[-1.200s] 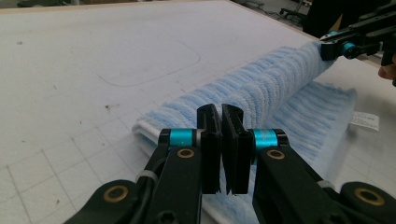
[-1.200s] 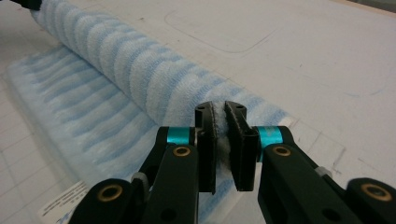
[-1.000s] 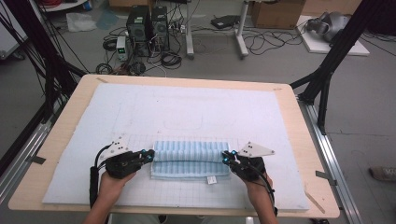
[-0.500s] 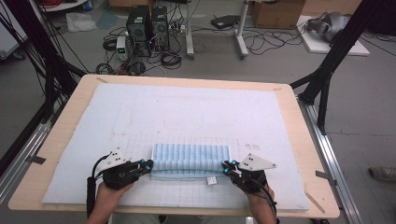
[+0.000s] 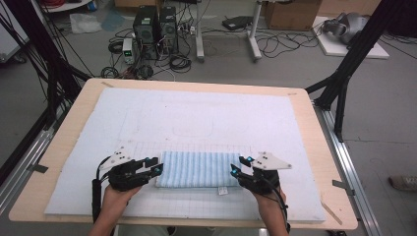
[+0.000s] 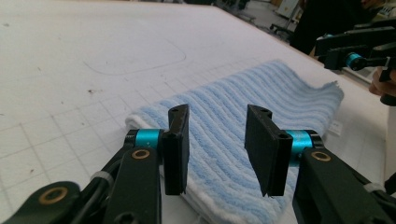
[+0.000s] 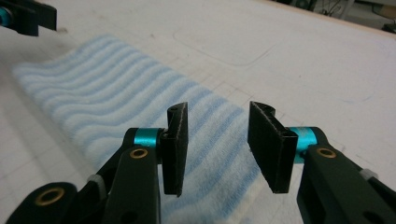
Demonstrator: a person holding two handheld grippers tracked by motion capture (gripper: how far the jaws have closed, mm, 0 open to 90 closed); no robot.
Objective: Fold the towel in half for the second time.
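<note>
Both claws now released from the towel ends, left claw (image 5: 153,167) jaws apart and empty at the left end of the folded blue striped towel (image 5: 196,169), lying flat near the bench (image 5: 314,147) front, right claw (image 5: 240,166) likewise parted, empty, at its right end

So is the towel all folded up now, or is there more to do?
The blue striped towel already lies doubled into a flat, narrow strip on the white mat. Right now the left tool and right tool sit open at its two short ends, holding nothing. Probably another fold is left.
</note>
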